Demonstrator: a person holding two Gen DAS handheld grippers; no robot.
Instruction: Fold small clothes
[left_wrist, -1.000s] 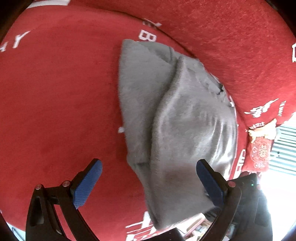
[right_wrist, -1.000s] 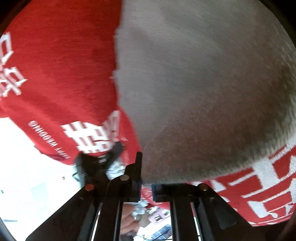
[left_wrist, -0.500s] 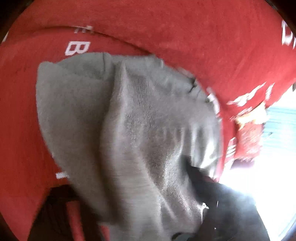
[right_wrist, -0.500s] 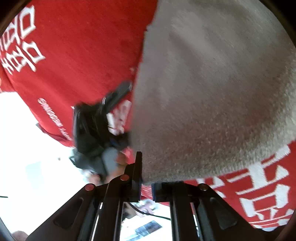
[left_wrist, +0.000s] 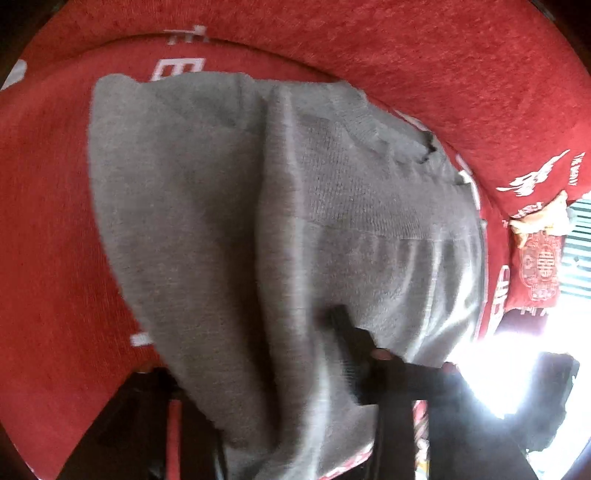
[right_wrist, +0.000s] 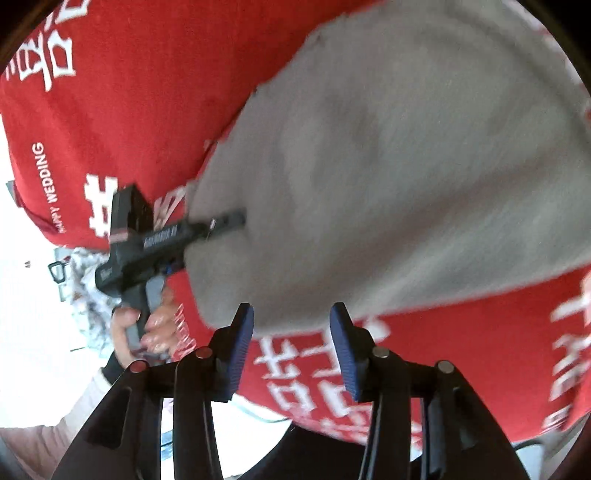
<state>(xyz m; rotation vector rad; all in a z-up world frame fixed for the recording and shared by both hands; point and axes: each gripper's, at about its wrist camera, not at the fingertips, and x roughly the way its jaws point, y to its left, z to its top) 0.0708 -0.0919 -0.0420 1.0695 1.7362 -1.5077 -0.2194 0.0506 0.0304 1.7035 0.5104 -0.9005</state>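
Note:
A grey knitted garment (left_wrist: 280, 229) lies folded on a red cloth surface (left_wrist: 48, 221); it also shows in the right wrist view (right_wrist: 388, 177). In the left wrist view its near edge drapes over my left gripper (left_wrist: 295, 369) and hides one finger; the other finger (left_wrist: 347, 332) presses on the fabric. In the right wrist view the left gripper (right_wrist: 229, 221) is seen clamped on the garment's edge. My right gripper (right_wrist: 291, 332) is open and empty, just off the garment's near edge.
The red cloth carries white printed letters (right_wrist: 303, 369) and drapes over an edge at the left (right_wrist: 44, 206). A red tasselled ornament (left_wrist: 539, 266) hangs at the right. A hand (right_wrist: 144, 325) holds the left gripper's handle.
My right gripper has opened and let go of the garment's edge. My left gripper has moved in from beside the garment and closed on its near edge.

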